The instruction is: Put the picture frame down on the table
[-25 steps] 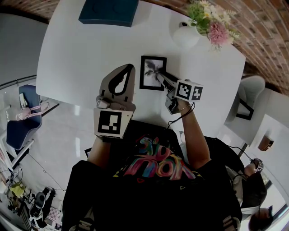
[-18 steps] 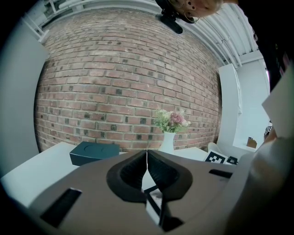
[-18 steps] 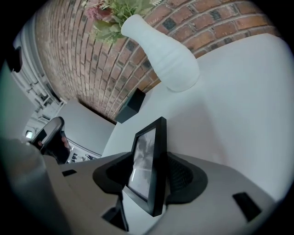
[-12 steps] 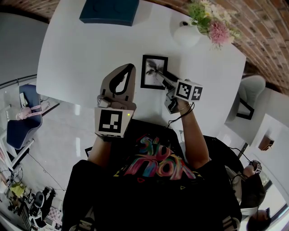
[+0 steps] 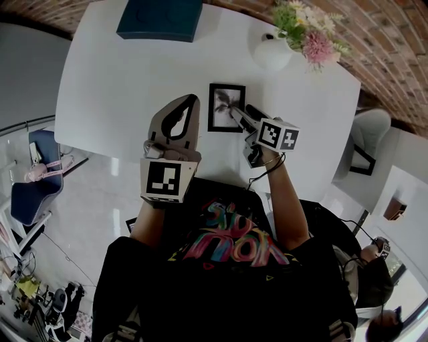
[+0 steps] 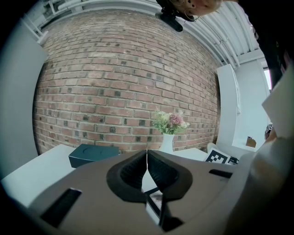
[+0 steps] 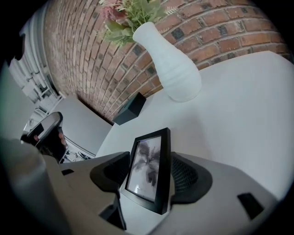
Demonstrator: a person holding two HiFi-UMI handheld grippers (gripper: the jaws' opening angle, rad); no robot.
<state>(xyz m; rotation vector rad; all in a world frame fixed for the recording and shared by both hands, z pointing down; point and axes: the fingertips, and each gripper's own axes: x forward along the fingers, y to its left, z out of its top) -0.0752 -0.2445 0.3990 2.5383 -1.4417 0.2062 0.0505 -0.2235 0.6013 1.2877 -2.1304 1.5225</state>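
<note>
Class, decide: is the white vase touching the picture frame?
Apart. The head view shows bare white table between the vase and the picture frame.

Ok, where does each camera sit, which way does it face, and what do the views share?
Head view: on the head, looking down at table, left gripper, right gripper, arms, torso.
Left gripper view: level toward brick wall; own shut jaws.
Right gripper view: angled down; jaws have just been opening, picture frame between.
Shared: vase, dark box.
</note>
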